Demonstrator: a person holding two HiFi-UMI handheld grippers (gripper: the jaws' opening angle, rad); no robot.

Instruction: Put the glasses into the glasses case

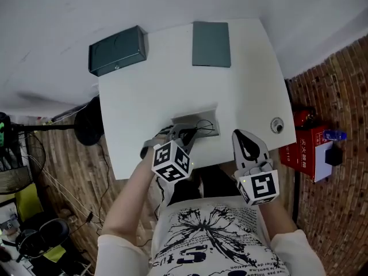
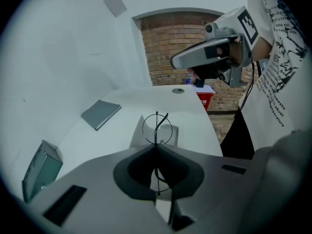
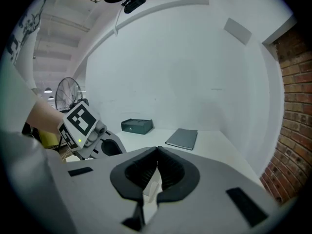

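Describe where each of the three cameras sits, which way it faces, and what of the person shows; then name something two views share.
Head view: on the head, facing steeply down at the white table; shirt, left gripper and right gripper show.
Left gripper view: on the left gripper, along jaws shut on the glasses, toward the brick wall; shirt shows.
Right gripper view: on the right gripper, along shut jaws toward the white wall; the left hand shows.
Shared: the grey notebook, in all three.

Left claw point(image 1: 185, 133) tipped steeply down over the tabletop's point(image 1: 149, 96) near edge, jaws pinched on the wire glasses point(image 2: 156, 130). Right claw point(image 1: 242, 134) closer to level, at the same near edge, jaws pressed together, empty. Both forearms reaching forward toward the tabletop.
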